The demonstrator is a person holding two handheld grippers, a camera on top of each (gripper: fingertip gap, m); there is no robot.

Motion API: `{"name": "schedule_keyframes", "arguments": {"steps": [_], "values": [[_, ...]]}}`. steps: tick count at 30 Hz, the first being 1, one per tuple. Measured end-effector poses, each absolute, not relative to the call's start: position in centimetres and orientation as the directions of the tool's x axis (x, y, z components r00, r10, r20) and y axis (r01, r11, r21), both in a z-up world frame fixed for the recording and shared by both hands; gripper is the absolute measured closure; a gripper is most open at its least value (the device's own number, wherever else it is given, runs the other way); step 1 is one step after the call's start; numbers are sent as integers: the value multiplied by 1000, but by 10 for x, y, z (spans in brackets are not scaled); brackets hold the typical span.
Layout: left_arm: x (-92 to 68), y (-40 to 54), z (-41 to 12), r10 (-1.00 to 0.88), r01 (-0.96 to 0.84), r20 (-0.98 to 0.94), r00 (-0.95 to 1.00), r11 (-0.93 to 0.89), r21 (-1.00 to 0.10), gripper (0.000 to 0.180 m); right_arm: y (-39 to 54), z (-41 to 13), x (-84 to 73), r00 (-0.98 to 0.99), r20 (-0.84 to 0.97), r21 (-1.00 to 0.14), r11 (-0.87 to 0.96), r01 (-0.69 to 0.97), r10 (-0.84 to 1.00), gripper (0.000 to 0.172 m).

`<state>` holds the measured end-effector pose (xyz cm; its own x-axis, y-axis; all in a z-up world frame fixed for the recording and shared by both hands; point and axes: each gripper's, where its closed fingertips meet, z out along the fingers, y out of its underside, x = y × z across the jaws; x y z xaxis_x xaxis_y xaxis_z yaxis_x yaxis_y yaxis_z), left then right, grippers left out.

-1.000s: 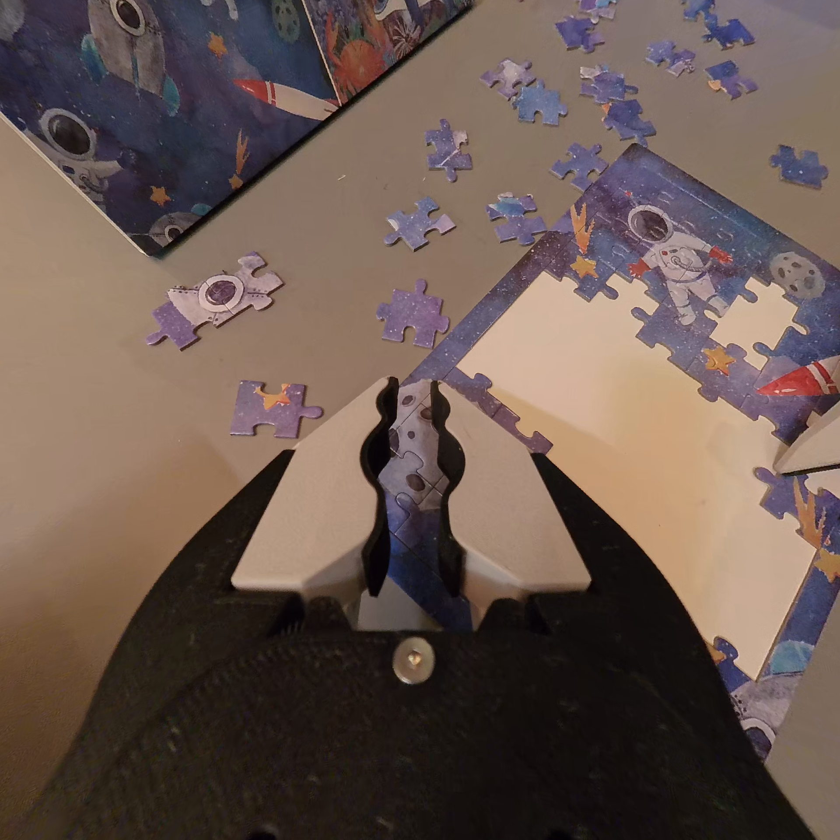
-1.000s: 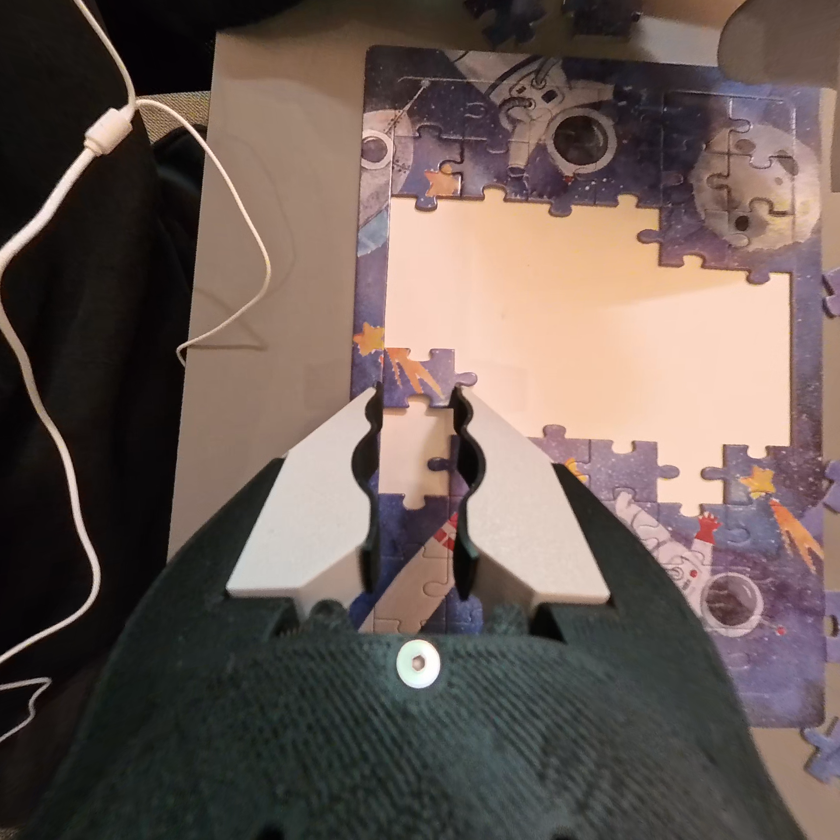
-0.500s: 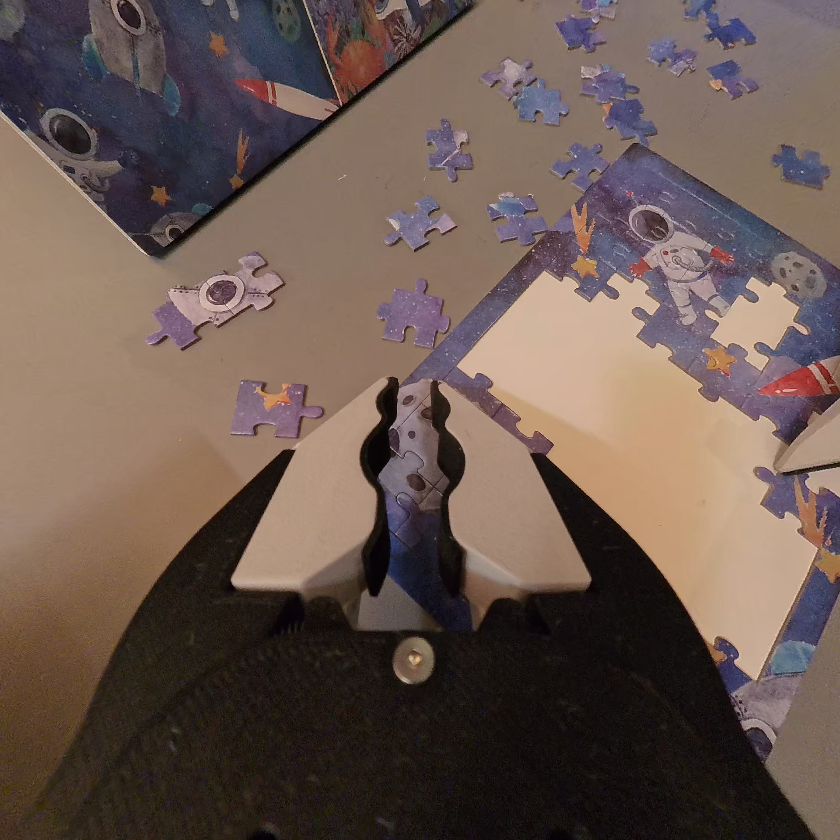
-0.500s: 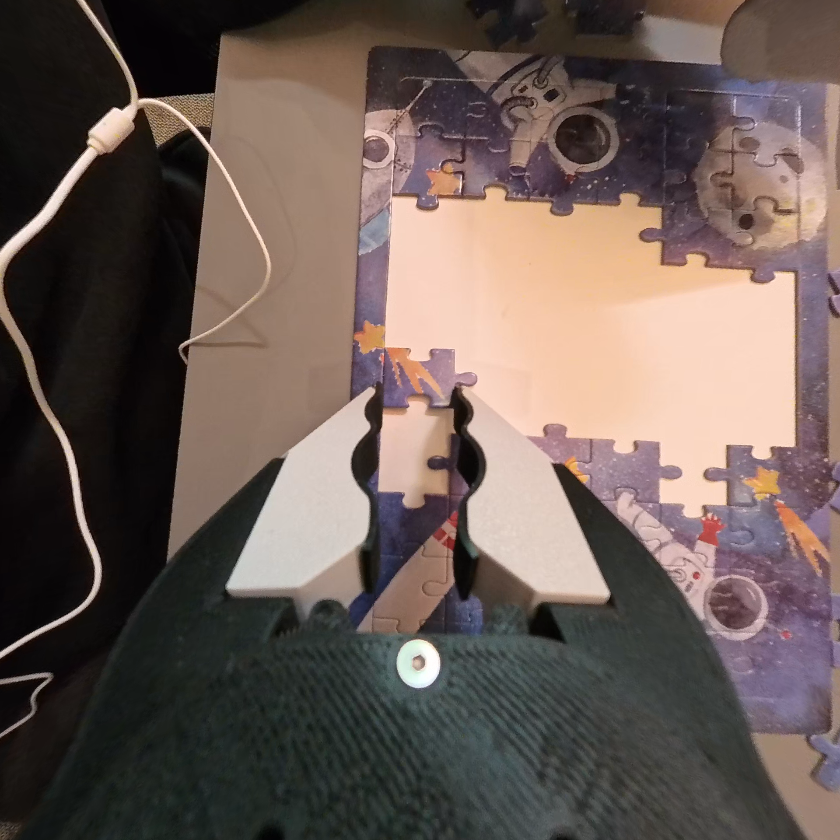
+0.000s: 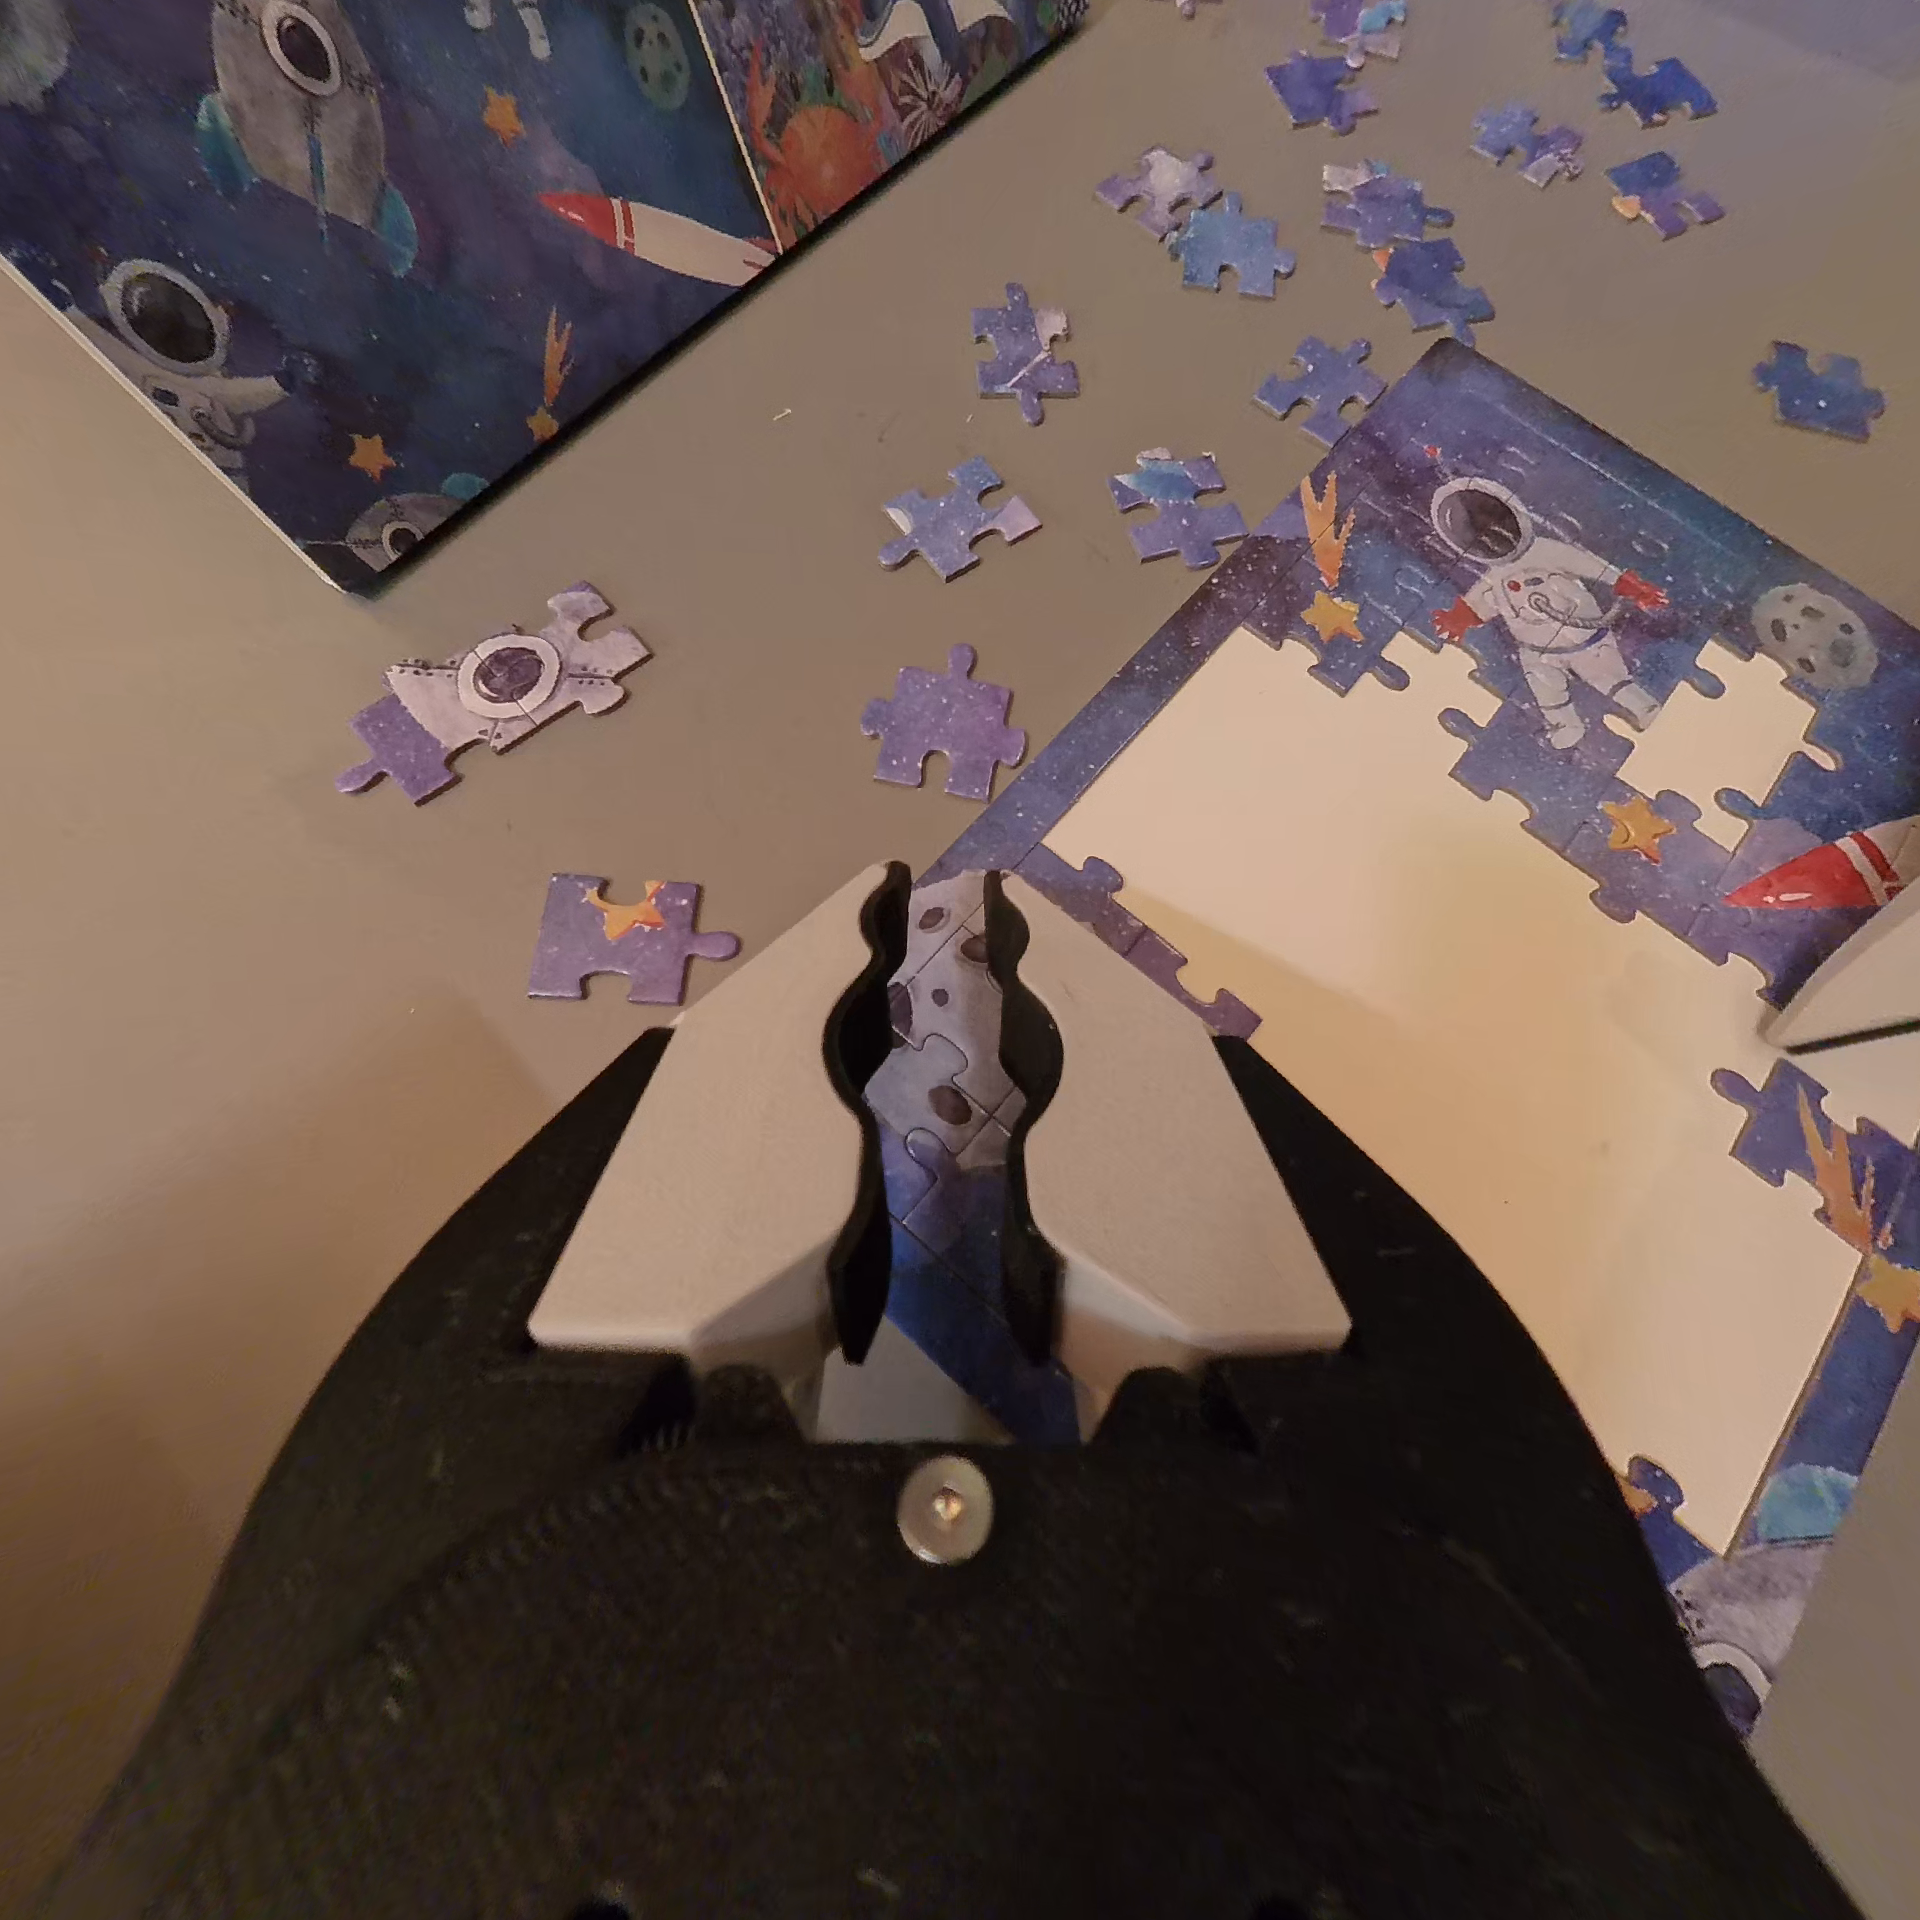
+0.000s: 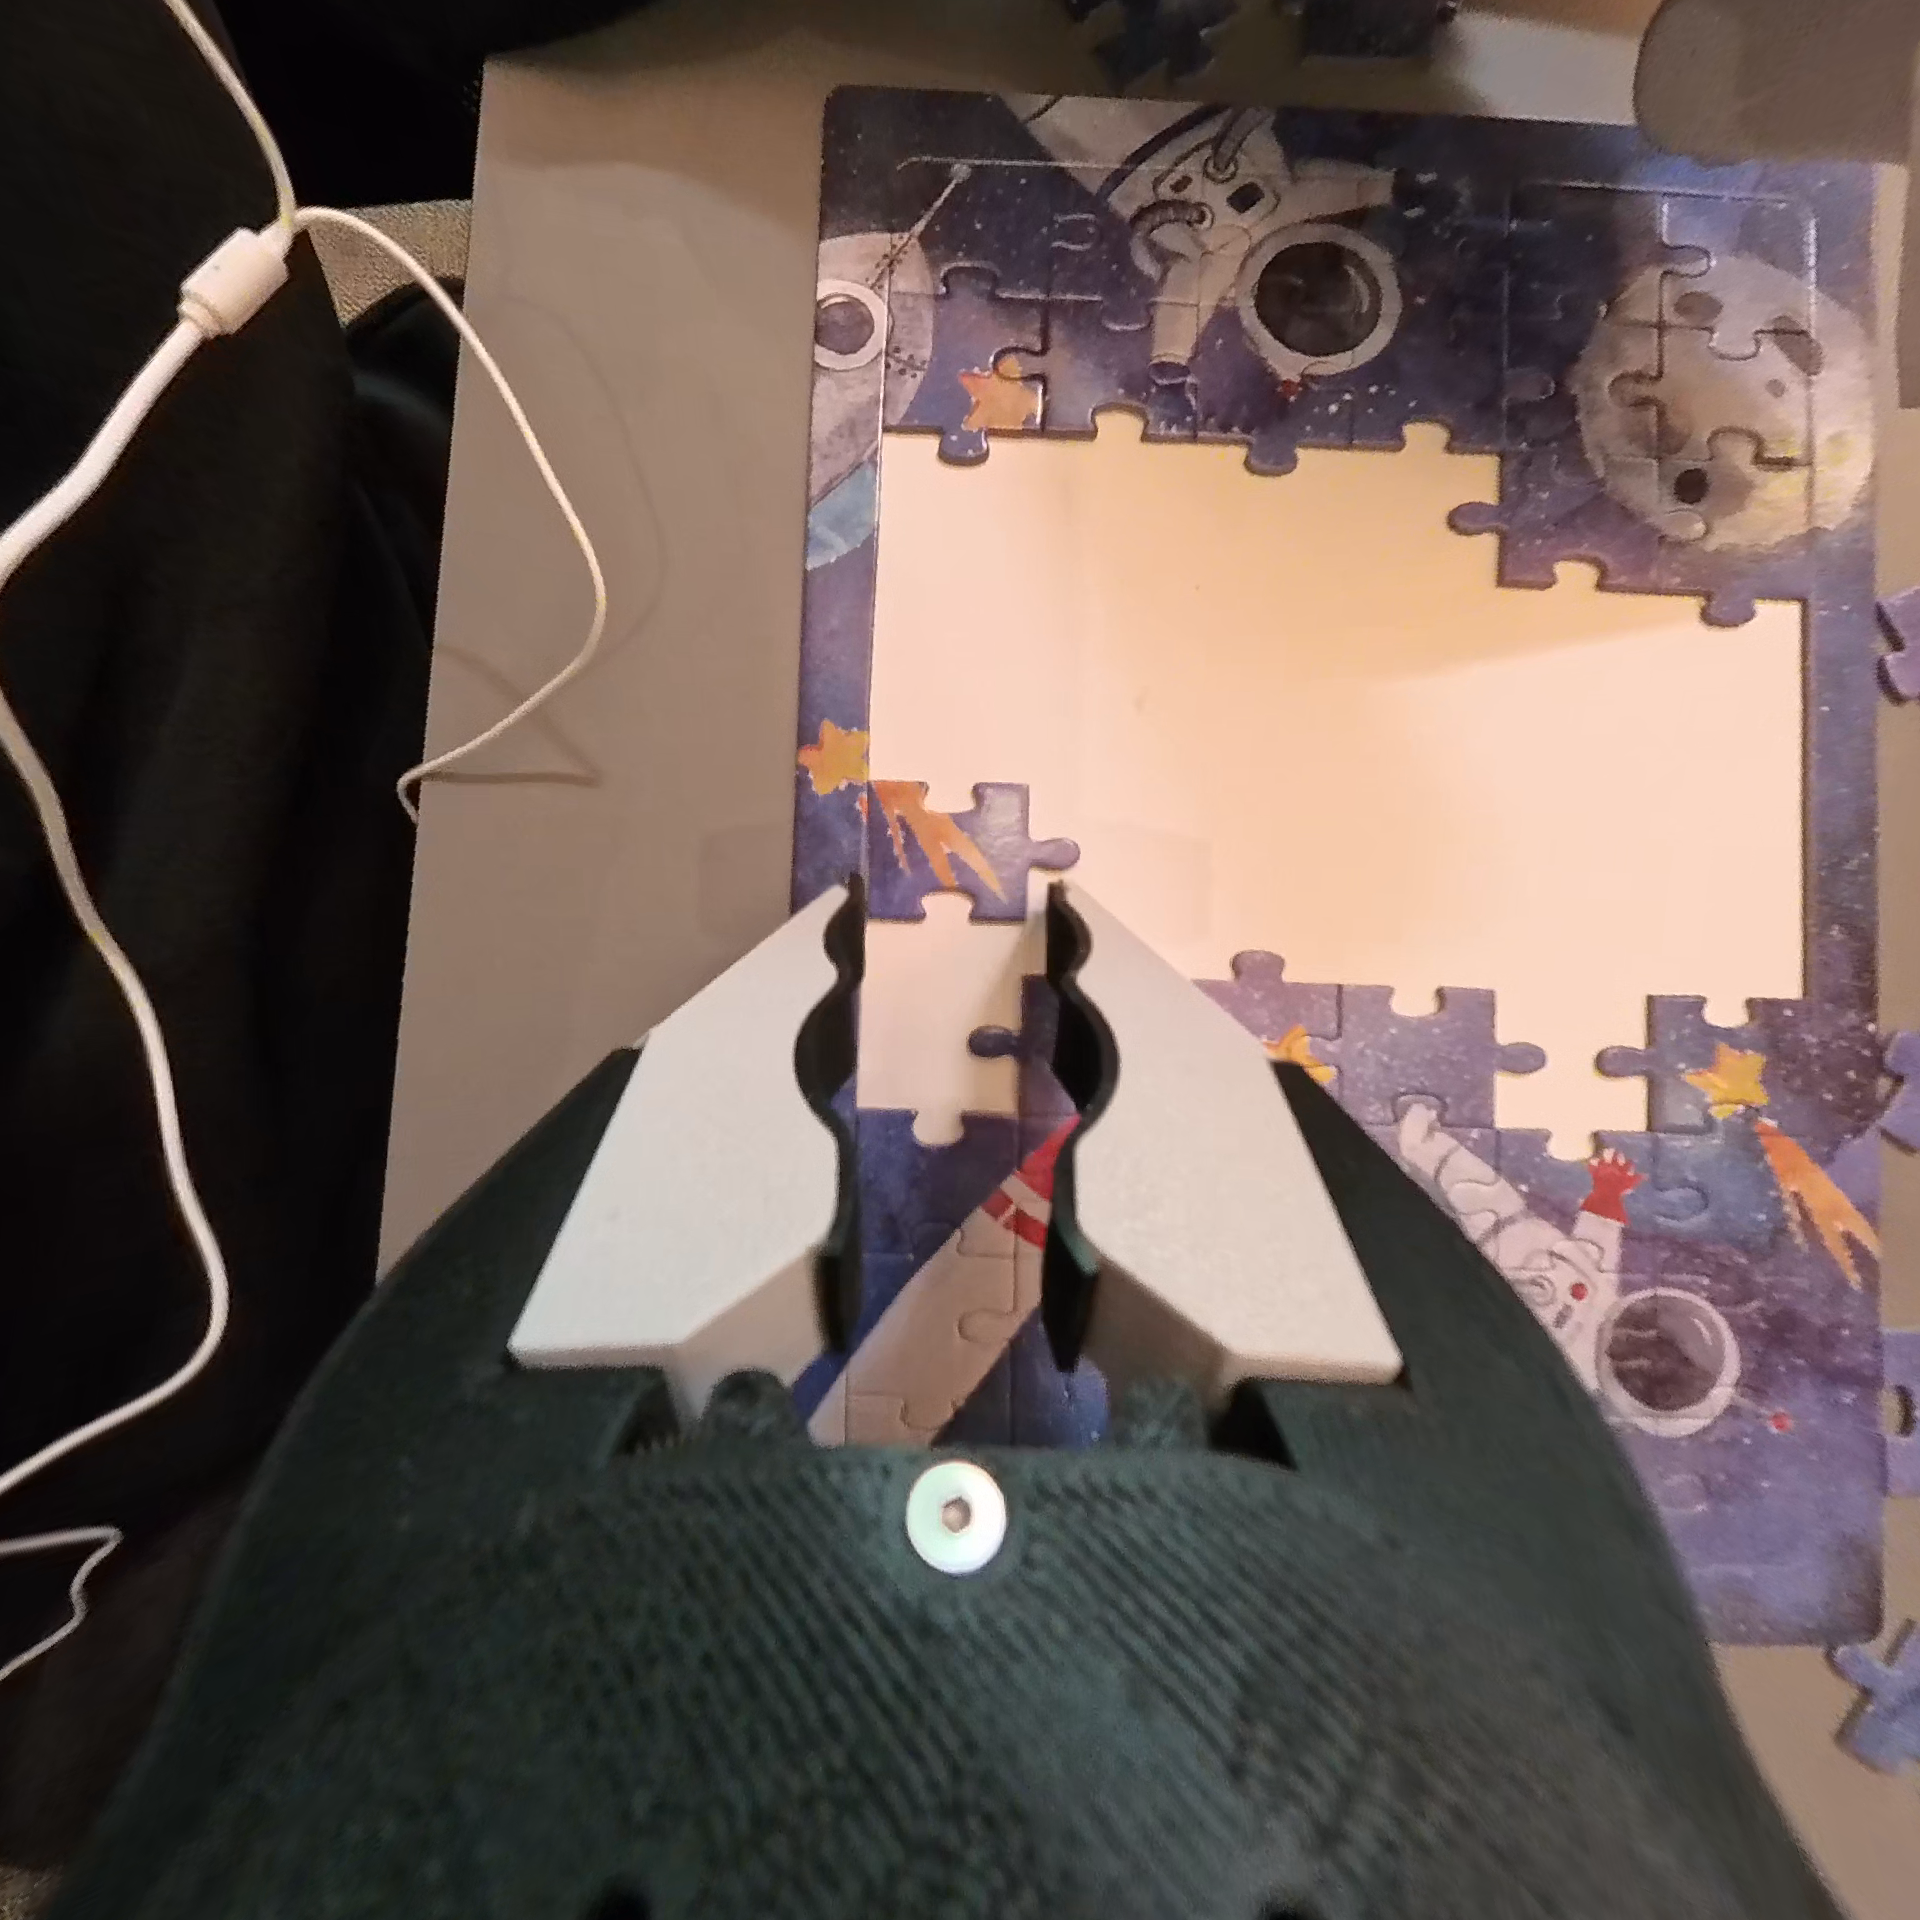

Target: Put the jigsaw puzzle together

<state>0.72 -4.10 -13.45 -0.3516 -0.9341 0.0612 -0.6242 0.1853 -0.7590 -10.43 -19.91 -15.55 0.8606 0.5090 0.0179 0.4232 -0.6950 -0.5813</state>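
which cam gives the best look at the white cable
The right wrist view: the white cable snakes over dark fabric left of the table, its inline block plainly shown. The left wrist view does not show it at all.

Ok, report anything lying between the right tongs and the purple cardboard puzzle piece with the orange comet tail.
Nothing visible. The right tongs sit just short of the purple comet-tail puzzle piece, with only bare cream tray backing between.

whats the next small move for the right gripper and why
Probably lift the right gripper clear: its fingers stand apart with nothing between them, over a blank gap in the puzzle board, just below the comet piece already seated at the board's edge.
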Motion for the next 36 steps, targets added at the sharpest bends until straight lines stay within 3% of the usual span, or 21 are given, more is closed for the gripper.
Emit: {"name": "schedule_keyframes", "arguments": {"steps": [8,12,16,19,22,24,27,36], "values": [[9,-41,-128,-935,-602,65,-347,169,-781,169,-201,-96,-53,935,81,-763,-582,281,345,142],[10,-40,-124,-938,-587,69,-339,154,-795,170,-211,-50,20,983,155,-889,-419,183,100,142],[11,-37,-116,-943,-556,62,-327,139,-819,173,-235,-24,114,950,251,-934,-304,186,-189,147],[13,-29,-113,-953,-538,54,-297,121,-834,175,-257,-19,169,917,153,-983,-150,104,-369,151],[14,-20,-112,-962,-533,71,-262,83,-842,177,-270,-32,161,961,-15,-995,-86,-40,-277,159],[14,-15,-112,-966,-533,86,-243,60,-844,177,-283,-50,159,963,40,-985,-170,-7,-268,172],[14,-9,-115,-972,-542,78,-223,57,-838,178,-301,-66,174,931,138,-956,-292,36,-338,172],[12,-8,-117,-974,-551,41,-225,92,-829,177,-307,-74,190,906,116,-955,-295,-10,-407,172]]}}
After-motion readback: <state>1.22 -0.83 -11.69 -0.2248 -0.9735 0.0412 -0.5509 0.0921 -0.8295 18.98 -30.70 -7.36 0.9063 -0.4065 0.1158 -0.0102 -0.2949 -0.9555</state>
